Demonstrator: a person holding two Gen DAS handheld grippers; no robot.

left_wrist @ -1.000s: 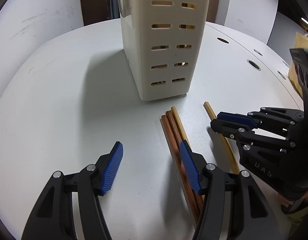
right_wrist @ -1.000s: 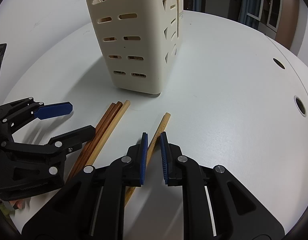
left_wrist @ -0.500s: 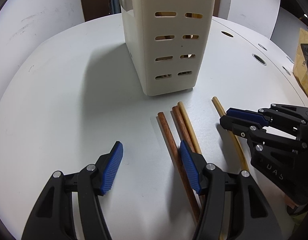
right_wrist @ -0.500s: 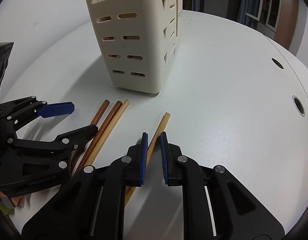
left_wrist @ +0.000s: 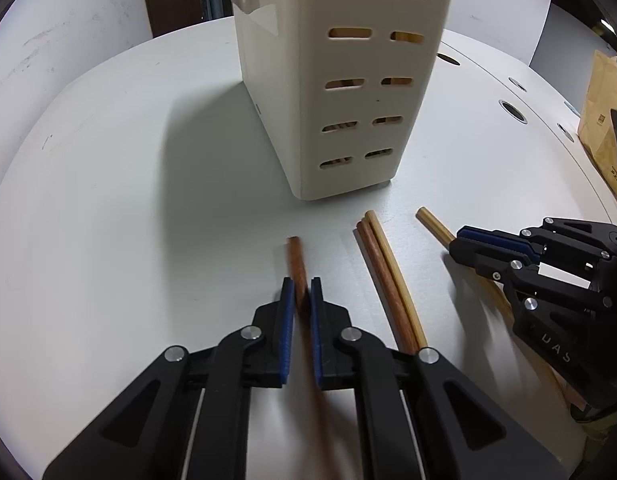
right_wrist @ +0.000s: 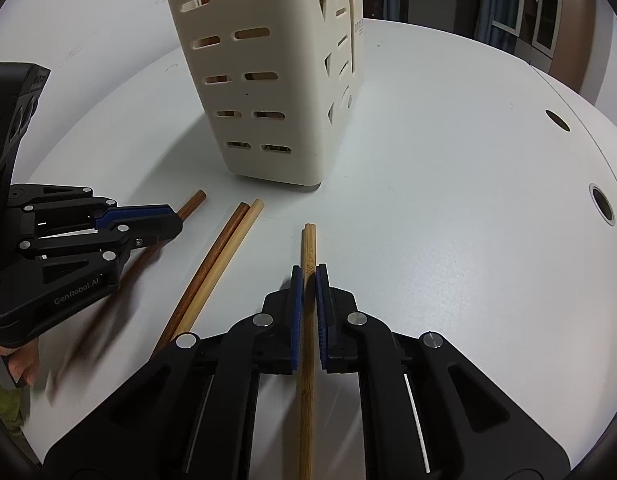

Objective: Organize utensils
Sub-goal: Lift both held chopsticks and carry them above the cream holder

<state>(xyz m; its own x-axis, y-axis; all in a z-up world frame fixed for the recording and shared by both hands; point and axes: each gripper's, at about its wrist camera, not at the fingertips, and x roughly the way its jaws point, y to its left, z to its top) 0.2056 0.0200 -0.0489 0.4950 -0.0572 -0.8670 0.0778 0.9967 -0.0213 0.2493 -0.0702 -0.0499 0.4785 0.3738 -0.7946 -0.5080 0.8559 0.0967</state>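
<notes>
Clamping: left gripper (left_wrist: pixel 301 286) pinches a reddish-brown chopstick (left_wrist: pixel 297 256) | right gripper (right_wrist: pixel 309 276) squeezes a bamboo chopstick (right_wrist: pixel 309 248) | two more chopsticks (right_wrist: pixel 224 248) lie between | cream slotted utensil holder (left_wrist: pixel 348 80) upright beyond on white table (left_wrist: pixel 128 200)

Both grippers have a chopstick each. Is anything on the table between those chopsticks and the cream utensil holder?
Nothing visible. The left gripper holds a dark chopstick, the right gripper a bamboo chopstick. Only bare table lies ahead to the holder; the loose pair lies aside.
</notes>
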